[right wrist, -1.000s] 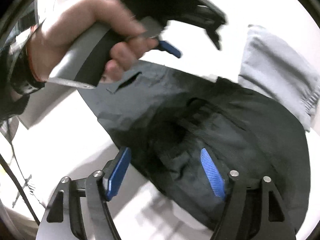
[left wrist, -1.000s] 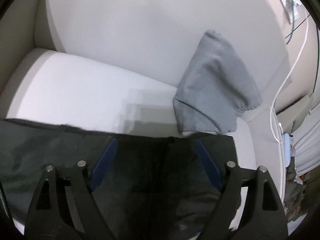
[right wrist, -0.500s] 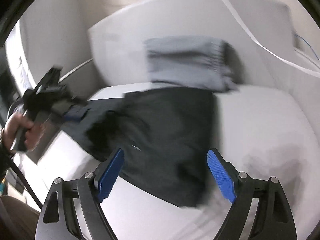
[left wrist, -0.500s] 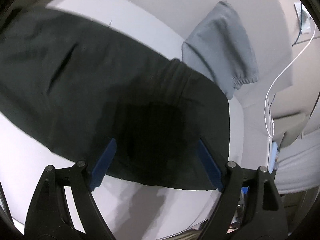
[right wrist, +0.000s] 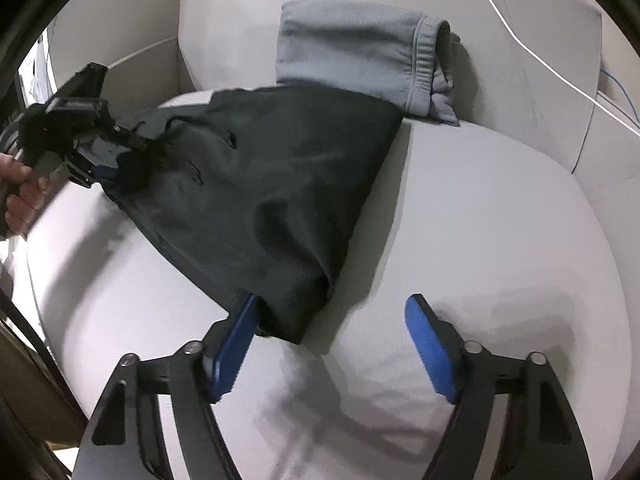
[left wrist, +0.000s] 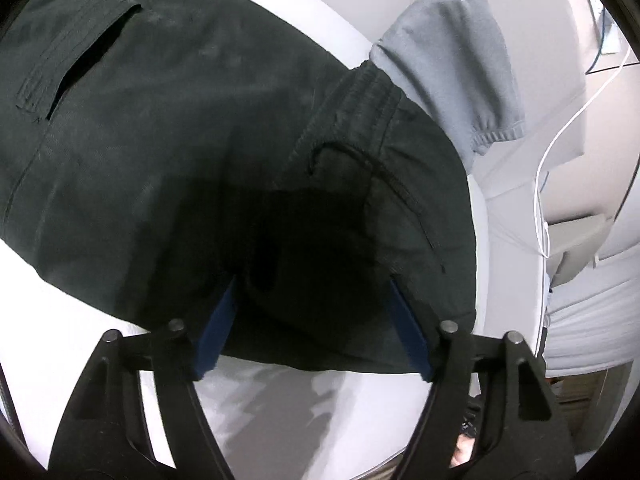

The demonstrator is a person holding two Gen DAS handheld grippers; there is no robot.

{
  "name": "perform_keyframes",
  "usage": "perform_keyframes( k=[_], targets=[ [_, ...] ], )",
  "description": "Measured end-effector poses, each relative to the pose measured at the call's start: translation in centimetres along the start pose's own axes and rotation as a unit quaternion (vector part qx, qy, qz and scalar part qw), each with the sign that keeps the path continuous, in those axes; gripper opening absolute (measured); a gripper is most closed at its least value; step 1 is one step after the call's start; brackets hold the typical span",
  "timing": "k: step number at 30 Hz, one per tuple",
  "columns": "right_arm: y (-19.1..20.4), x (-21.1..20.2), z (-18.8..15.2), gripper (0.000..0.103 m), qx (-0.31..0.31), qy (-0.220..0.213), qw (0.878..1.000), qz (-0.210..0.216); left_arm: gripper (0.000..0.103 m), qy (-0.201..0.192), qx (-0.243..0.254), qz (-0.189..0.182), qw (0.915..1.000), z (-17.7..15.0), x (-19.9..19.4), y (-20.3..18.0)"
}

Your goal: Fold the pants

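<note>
Right wrist: both claws (right wrist: 332,344) (left wrist: 312,320) wide; dark smooth pants (right wrist: 280,168) on sofa cushion (right wrist: 500,220).

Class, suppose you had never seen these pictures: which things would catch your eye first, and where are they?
The dark pants sprawl across the pale seat cushion, filling the middle of both views. Behind them, folded grey sweatpants lean on the backrest. The blue pads of the right hand-held gripper stand open at the pants' near edge.

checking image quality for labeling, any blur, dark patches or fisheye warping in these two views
Left wrist view: a deep shadow blots out detail on the black pants between the left gripper fingers; black corner vignette, sharp otherwise. Right wrist view: slight motion blur on the pants and the person's hand; the white cushion bulges from fisheye warp; soft shadows under the right gripper.
</note>
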State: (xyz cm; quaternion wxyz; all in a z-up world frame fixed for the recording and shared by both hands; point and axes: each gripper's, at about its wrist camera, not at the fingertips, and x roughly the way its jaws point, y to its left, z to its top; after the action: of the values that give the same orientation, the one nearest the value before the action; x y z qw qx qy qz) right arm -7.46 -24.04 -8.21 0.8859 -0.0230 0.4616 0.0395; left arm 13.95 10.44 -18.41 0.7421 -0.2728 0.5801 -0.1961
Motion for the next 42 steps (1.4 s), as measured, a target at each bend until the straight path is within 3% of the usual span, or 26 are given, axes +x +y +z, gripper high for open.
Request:
perform_keyframes(
  k=[1,3,7,12,14,15,16,17,20,23,26,30,32,33,37,42],
  targets=[
    [-0.1,0.1,-0.1,0.076,0.000,-0.004,1.000,0.004,0.057,0.000,0.000,0.001,1.0000,0.1,0.0,0.2],
    [-0.1,0.3,-0.1,0.075,-0.003,0.000,1.000,0.014,0.052,0.000,-0.014,-0.005,0.9999,0.0,-0.4,0.8],
    [0.7,-0.1,-0.4,0.075,-0.024,0.006,0.999,0.036,0.052,0.026,-0.029,-0.048,0.9981,-0.1,-0.5,2.0],
    [1.5,1.0,-0.6,0.073,-0.043,0.013,0.999,0.020,0.052,0.005,-0.015,-0.051,0.9986,0.2,-0.1,1.4],
    [1.4,1.3,-0.5,0.066,-0.037,0.004,0.999,0.020,0.049,0.005,-0.025,-0.048,0.9985,0.5,0.4,1.4],
    [1.4,1.2,-0.4,0.060,-0.035,-0.001,0.999,0.019,0.040,0.003,-0.027,-0.048,0.9985,0.4,0.3,1.5],
    [1.4,1.0,-0.3,0.060,-0.032,-0.006,0.999,0.016,0.020,0.004,-0.029,-0.051,0.9982,0.3,0.1,1.8],
    [1.3,0.7,-0.2,0.060,-0.027,-0.010,0.999,0.019,0.013,0.011,-0.034,-0.059,0.9976,0.2,0.2,2.0],
    [1.1,-0.1,-0.3,0.060,-0.025,-0.016,0.999,0.026,0.013,0.022,-0.048,-0.095,0.9940,0.0,0.3,2.4],
    [1.3,-0.7,-0.3,0.060,-0.039,-0.019,0.999,0.006,0.013,0.019,-0.069,-0.134,0.9884,-0.2,-0.3,2.7],
    [2.1,-1.4,-0.2,0.060,-0.076,-0.042,0.996,-0.026,0.013,0.023,-0.067,-0.137,0.9880,-0.2,-0.3,2.4],
    [2.8,-0.3,-0.5,0.060,-0.095,-0.021,0.995,-0.026,0.013,0.027,-0.078,-0.158,0.9839,-0.1,-0.4,2.5],
    [2.7,-0.1,-0.4,0.057,-0.094,-0.026,0.995,-0.029,0.013,0.028,-0.070,-0.158,0.9845,0.0,-0.7,2.3],
    [2.4,-0.3,-0.4,0.048,-0.082,-0.032,0.996,-0.023,0.013,0.028,-0.066,-0.155,0.9854,-0.1,-0.9,2.1],
    [0.0,-0.7,-0.3,0.045,0.001,-0.024,0.999,0.048,0.013,0.028,-0.034,-0.132,0.9902,-0.1,-1.1,1.0],
    [0.4,-1.9,-0.6,0.046,-0.032,-0.027,0.999,0.023,0.013,0.036,-0.036,-0.126,0.9907,-0.1,-0.5,0.9]
  ],
)
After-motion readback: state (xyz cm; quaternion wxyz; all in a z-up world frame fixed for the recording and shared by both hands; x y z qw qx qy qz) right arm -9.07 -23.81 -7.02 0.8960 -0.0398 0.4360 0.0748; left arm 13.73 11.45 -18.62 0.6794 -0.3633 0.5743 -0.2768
